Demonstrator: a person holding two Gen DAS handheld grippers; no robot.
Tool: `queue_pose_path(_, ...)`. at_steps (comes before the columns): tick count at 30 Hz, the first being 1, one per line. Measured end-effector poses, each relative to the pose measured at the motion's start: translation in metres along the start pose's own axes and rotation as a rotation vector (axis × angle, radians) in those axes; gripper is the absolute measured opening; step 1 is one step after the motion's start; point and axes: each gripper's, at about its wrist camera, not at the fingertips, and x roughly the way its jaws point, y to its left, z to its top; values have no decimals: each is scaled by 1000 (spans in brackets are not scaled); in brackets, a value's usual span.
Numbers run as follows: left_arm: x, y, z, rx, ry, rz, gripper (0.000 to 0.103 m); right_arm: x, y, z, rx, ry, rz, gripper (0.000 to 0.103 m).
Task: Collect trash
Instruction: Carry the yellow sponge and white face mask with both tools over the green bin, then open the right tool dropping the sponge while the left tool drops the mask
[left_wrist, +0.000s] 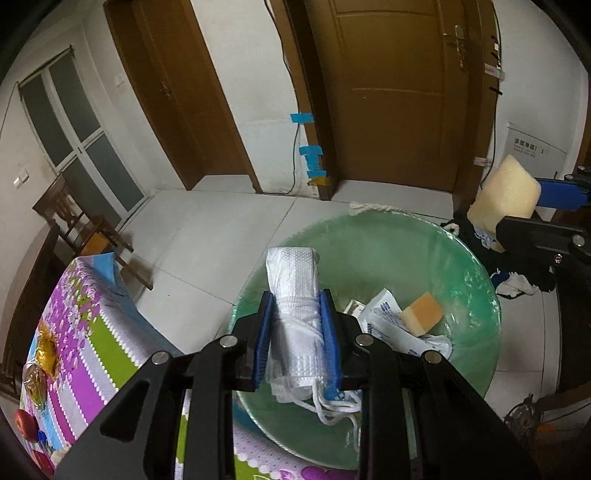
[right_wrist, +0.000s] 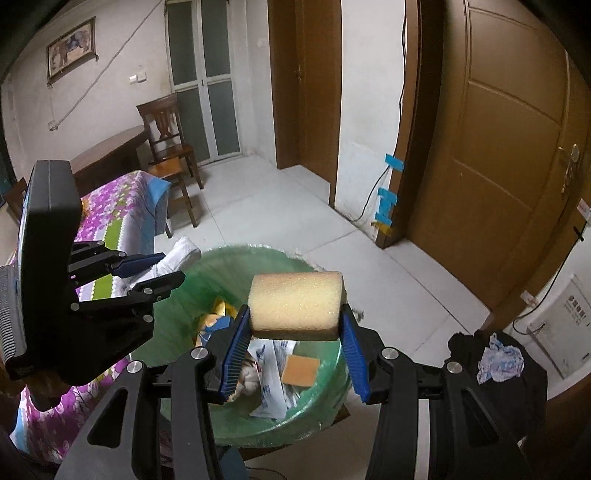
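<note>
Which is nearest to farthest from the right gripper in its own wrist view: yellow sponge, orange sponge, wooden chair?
1. Yellow sponge, held between the right gripper fingers.
2. Orange sponge, below in the green bin.
3. Wooden chair, far back left.

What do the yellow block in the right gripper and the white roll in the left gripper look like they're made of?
The block looks like foam sponge: pale yellow, matte, with a finely pitted, porous surface and soft rounded edges. The roll looks like thin plastic film, probably rolled bags: white, slightly translucent, with a dotted embossed texture and a faint sheen. Thin white strings hang from its near end.
</note>
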Motion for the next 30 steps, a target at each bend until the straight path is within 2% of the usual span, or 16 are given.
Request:
queue_pose_path(14, 7, -7, -7, 6, 17, -15, 24, 6, 12, -9, -31, 30, 12, 49)
queue_pose_path(30, 7, -5, -7, -6, 19, -6, 24, 18, 38, 3, -113, 21, 9, 49)
